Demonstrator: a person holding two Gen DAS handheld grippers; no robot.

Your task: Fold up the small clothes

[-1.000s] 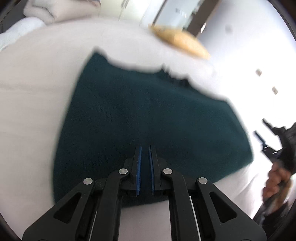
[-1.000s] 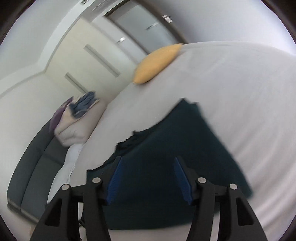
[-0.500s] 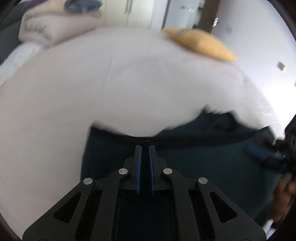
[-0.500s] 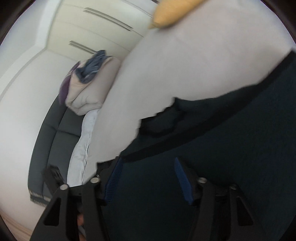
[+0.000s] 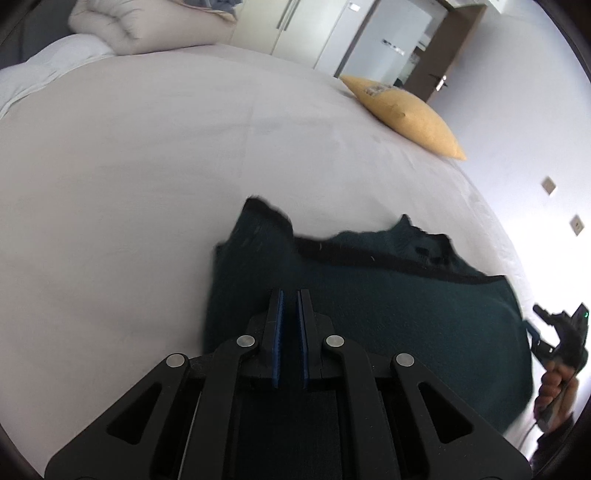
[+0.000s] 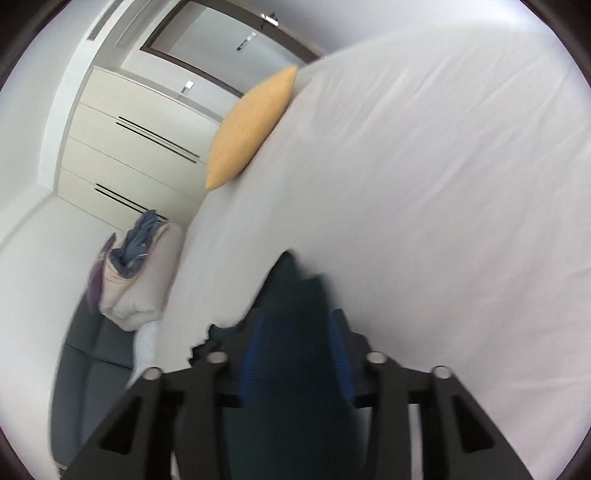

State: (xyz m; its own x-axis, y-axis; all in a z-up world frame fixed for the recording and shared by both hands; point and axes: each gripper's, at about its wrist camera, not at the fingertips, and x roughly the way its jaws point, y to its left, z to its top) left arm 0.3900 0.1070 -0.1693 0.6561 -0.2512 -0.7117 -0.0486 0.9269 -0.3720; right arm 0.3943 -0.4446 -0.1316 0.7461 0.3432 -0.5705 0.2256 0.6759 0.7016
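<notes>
White bed [image 5: 147, 177], yellow pillow [image 5: 406, 110] at far edge. Dark green garment [image 5: 388, 306] on bed, nearer than pillow. Left gripper [image 5: 290, 295] pinched on garment's near edge. Right gripper [image 6: 295, 321] clamped on garment fold.

Home bedroom, white-sheeted bed [image 5: 147, 166], yellow pillow [image 5: 406, 110], built-in wardrobes [image 6: 122, 155], folded duvet [image 5: 147, 26]
</notes>
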